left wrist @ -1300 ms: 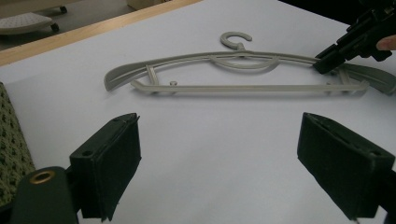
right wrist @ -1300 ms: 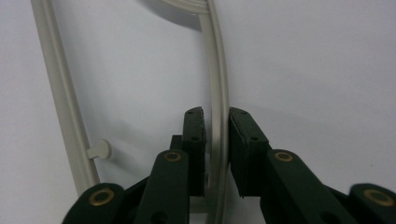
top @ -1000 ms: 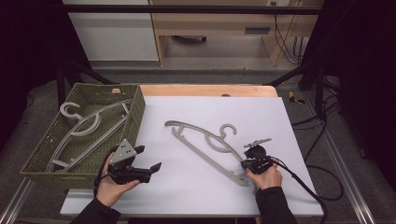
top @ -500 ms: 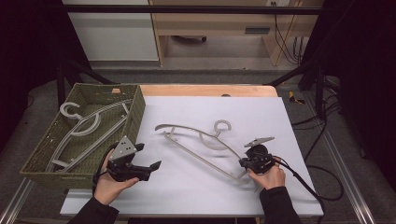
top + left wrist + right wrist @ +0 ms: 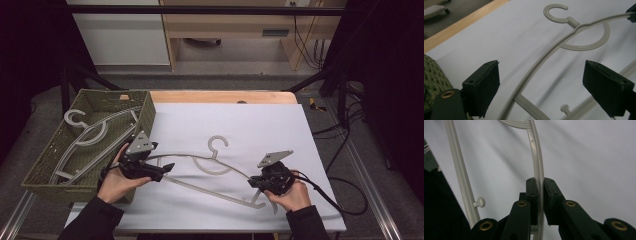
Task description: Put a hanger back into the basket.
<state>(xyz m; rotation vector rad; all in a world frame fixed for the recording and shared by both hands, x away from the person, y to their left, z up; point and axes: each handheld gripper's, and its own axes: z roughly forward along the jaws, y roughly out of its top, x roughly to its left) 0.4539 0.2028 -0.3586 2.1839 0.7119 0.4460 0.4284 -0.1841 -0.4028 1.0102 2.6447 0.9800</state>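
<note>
The right gripper [image 5: 256,183] is clenching one arm of the grey hanger [image 5: 210,170], its jaws pressed tight on the thin curved rail, as the right gripper view [image 5: 539,202] is showing plainly. That end of the hanger is being held off the white tabletop [image 5: 240,125], judging by the shadow lying under the rail. The other end is reaching across toward the left gripper [image 5: 167,167], whose jaws are standing released and wide; in the left gripper view the rail is running up between them without either pad [image 5: 487,87] touching it.

The woven basket [image 5: 42,172] is sitting at the left edge of the tabletop, and other hangers [image 5: 87,135] are already lying inside it; how many I cannot say for sure, as they overlap, but it looks like two.

As for progress, the work appears to be gathering hangers into the basket. The ones in the basket are done. This one is picked up at one end but is well outside the basket, its hook [image 5: 217,143] pointing toward the far side of the tabletop. What seems left is for the left jaws to close on the near arm, and for both hands to carry it over the basket wall and let go.
</note>
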